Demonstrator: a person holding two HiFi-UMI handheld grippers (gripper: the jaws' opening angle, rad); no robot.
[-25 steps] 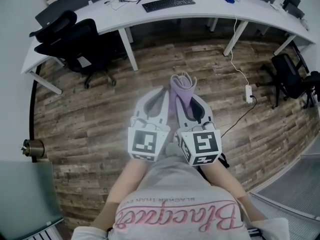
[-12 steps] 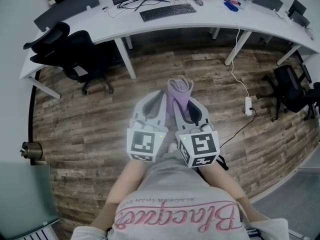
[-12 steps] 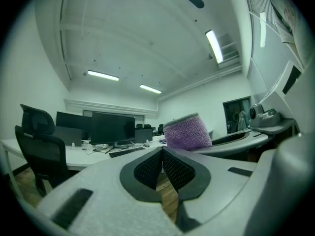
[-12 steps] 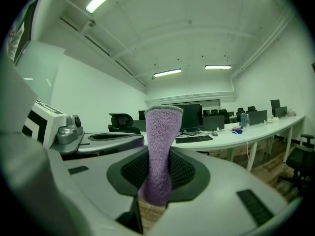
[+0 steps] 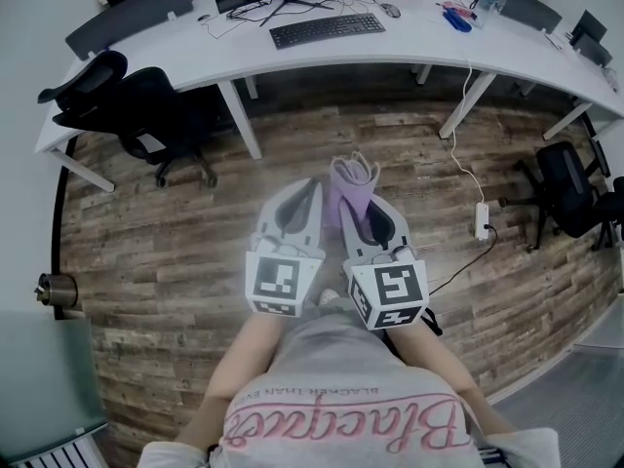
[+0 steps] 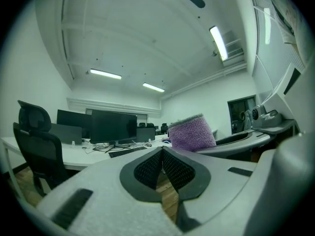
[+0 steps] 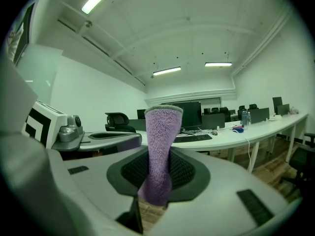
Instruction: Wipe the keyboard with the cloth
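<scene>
A folded purple cloth (image 5: pixel 352 185) sticks up between the jaws of my right gripper (image 5: pixel 363 203), which is shut on it; the right gripper view has the cloth (image 7: pixel 158 151) standing upright in the middle. My left gripper (image 5: pixel 304 195) is held close beside it, shut with nothing between its jaws. The same cloth (image 6: pixel 191 133) shows at the right of the left gripper view. A black keyboard (image 5: pixel 327 29) lies far ahead on the long white desk (image 5: pixel 322 61), well apart from both grippers; it also appears small as the keyboard (image 7: pixel 193 138) in the right gripper view.
Black office chairs (image 5: pixel 127 105) stand left of the desk, and another chair (image 5: pixel 570 188) at right. A white power strip (image 5: pixel 481 219) with its cable lies on the wood floor. Monitors (image 5: pixel 146 3) sit at the desk's back. The person's printed shirt (image 5: pixel 341 408) fills the bottom.
The desk and keyboard have shifted slightly in the head view as the person moves nearer. Both grippers keep their pose, the cloth still held.
</scene>
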